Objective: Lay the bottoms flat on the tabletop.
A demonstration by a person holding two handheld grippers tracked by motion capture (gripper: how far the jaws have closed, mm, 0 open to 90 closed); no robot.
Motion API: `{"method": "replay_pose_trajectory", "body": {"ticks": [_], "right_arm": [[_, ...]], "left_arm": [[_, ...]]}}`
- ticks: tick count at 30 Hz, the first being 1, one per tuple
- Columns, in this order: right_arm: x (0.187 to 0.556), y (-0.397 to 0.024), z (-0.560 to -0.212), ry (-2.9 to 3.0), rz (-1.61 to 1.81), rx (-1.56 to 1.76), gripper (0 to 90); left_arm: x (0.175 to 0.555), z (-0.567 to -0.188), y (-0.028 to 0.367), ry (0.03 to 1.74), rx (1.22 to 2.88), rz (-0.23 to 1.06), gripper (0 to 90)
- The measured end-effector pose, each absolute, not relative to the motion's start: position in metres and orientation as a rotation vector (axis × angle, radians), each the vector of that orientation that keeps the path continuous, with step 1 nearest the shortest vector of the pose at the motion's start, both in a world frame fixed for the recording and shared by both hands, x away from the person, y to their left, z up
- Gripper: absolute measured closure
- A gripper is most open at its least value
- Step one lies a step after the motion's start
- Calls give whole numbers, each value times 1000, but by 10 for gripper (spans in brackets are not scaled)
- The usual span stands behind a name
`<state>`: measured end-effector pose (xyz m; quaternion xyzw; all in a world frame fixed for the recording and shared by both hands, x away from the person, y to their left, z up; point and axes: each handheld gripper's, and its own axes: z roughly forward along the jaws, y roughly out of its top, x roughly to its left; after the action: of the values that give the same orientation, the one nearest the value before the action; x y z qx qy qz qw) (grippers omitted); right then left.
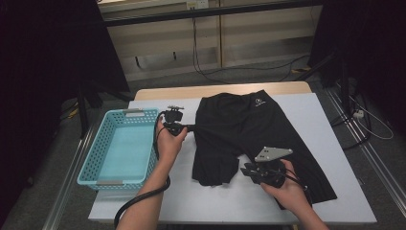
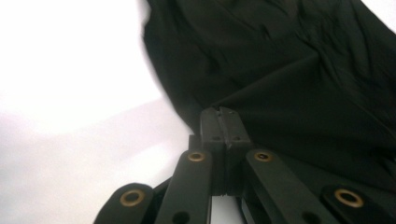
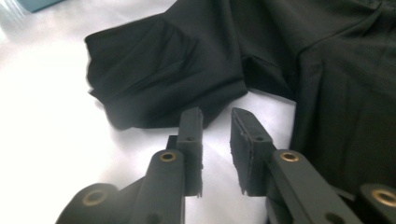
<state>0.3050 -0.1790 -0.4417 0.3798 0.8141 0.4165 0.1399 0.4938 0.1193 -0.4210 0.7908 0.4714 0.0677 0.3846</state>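
Observation:
A black garment point(image 1: 249, 129), shorts or short trousers with a small white logo near the waist, lies spread on the white table top point(image 1: 215, 201). My left gripper point(image 1: 194, 128) is at its left edge. In the left gripper view the jaws are pressed together point(image 2: 226, 114) on a pinch of the black fabric point(image 2: 289, 70), which pulls taut away from them. My right gripper point(image 1: 244, 170) is near the folded lower left leg. In the right gripper view its jaws stand a little apart point(image 3: 217, 116) over bare table, with the cloth point(image 3: 177, 70) just beyond them.
A turquoise plastic basket point(image 1: 93, 148) stands at the table's left edge, beside my left hand. White table surface shows along the front and to the right of the garment. Dark curtains, cables and a floor rail surround the table.

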Motion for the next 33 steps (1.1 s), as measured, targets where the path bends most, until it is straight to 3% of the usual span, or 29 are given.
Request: {"method": "replay_pose_trajectory", "body": {"ticks": [5, 10, 17, 21, 33], "right_arm": [[302, -173, -443, 2362, 1179, 1082, 633], [303, -170, -445, 2368, 1143, 1079, 593], [309, -169, -441, 2338, 1164, 1086, 531], [312, -157, -438, 2360, 1175, 1048, 539], [314, -128, -447, 2467, 1113, 932, 601]], "left_arm": [[493, -422, 114, 1155, 2032, 168, 881], [482, -420, 112, 1090, 2045, 217, 520], [458, -413, 114, 1058, 2052, 197, 314], [445, -412, 117, 1035, 2068, 160, 250], [410, -424, 126, 969, 2107, 150, 227]]}}
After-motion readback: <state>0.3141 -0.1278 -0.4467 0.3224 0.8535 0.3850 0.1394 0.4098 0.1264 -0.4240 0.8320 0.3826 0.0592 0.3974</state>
